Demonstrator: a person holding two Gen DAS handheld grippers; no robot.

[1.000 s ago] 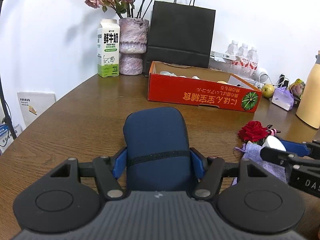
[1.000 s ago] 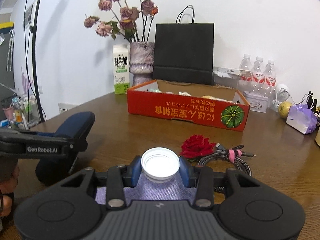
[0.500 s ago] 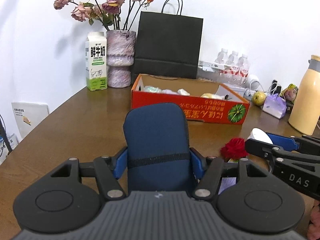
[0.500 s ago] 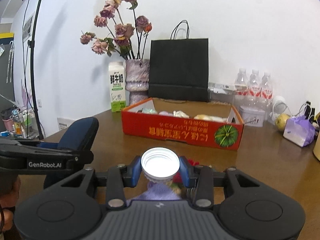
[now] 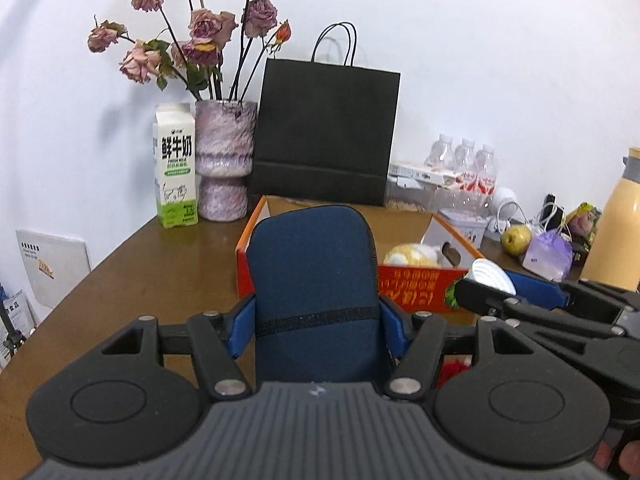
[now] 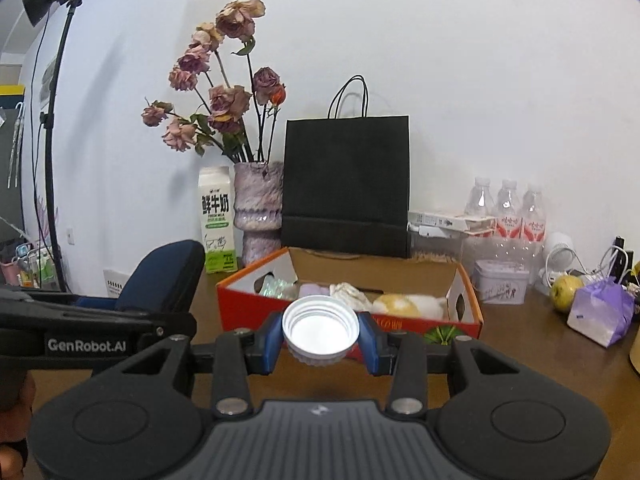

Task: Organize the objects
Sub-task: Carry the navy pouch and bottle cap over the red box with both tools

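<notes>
Both claws carry loads toward the box (image 6: 348,312), so the step in hand looks like the carry before the drop. The left claw (image 5: 316,320) is clamped on a blue pouch (image 5: 314,276), which stands upright between its fingers and hides much of the box just ahead of it. The right claw (image 6: 320,338) pinches a white cap (image 6: 320,330), open side up, squarely between its blue pads (image 6: 270,340); the box lies just beyond and below its tips, already holding a yellow lump and some pale wrapped things (hard to name at this range).

Next, I judge, each claw needs to go forward over the near wall, then lower and let go above a free spot. The left claw sits close beside the right one, so they should probably take turns rather than crowd the same opening.
</notes>
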